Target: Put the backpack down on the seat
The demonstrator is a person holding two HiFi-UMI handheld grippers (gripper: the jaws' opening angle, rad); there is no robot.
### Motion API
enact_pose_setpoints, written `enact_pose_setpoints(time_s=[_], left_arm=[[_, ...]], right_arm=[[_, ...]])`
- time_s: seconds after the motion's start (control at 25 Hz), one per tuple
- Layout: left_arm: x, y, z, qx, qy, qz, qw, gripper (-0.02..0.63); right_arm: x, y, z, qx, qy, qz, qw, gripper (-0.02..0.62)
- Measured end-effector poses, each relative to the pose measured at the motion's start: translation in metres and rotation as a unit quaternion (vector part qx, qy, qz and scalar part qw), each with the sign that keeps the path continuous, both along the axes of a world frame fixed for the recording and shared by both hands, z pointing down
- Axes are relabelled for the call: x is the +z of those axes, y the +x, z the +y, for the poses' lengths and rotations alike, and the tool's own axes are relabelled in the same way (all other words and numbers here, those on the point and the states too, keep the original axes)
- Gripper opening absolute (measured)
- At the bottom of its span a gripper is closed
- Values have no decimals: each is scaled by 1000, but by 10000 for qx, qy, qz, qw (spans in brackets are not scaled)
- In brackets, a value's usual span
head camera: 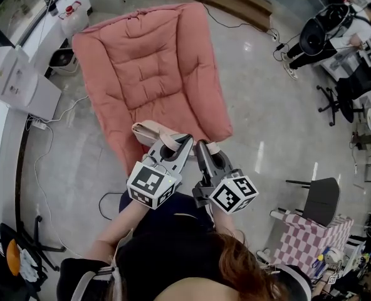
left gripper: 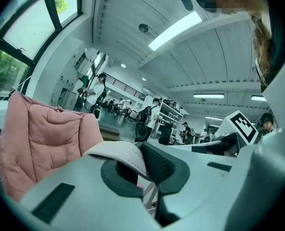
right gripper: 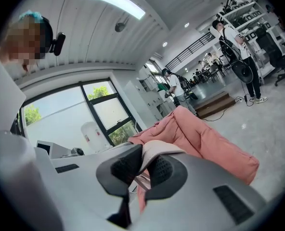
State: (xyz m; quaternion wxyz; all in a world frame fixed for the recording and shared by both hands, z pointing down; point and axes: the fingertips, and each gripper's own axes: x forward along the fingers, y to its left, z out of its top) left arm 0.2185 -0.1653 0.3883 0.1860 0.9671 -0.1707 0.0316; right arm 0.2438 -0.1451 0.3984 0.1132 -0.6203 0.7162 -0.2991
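Grey polished floor (head camera: 279, 118) fills most of the head view. A large pink padded seat (head camera: 151, 61) lies across the upper centre of that frame, its lower end towards the person (head camera: 173, 256) at the bottom edge. A white cabinet (head camera: 16, 83) stands at the left edge and a black chair (head camera: 320, 199) at the lower right. The backpack (head camera: 149, 130), pale beige, shows at centre frame against the seat's lower end, just ahead of both grippers; contact with the seat cannot be confirmed. The left gripper (head camera: 184, 142) and right gripper (head camera: 201, 146) sit side by side, pointing at the seat. In the left gripper view the fingers (left gripper: 164, 167) pinch a pale strap (left gripper: 118, 153). In the right gripper view the fingers (right gripper: 121, 167) likewise pinch a strap (right gripper: 157, 150).
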Motion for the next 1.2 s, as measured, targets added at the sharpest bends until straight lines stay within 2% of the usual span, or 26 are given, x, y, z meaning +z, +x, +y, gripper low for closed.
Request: enact_pose_setpoints(time_s=[0.2, 0.48, 0.92, 1.2], left_arm=[[1, 0, -37, -119, -67, 64, 9999, 18], [1, -1, -71, -347, -103, 61, 9993, 18], [9, 2, -101, -1086, -241, 24, 9938, 18], [15, 22, -109, -1583, -312, -43, 9869, 18]], right_arm=[[0, 2, -39, -77, -26, -138, 9999, 48], [1, 2, -76, -431, -104, -176, 9989, 48], [9, 7, -110, -1132, -318, -272, 9927, 48], [19, 27, -120, -1688, -393, -365, 9842, 48]])
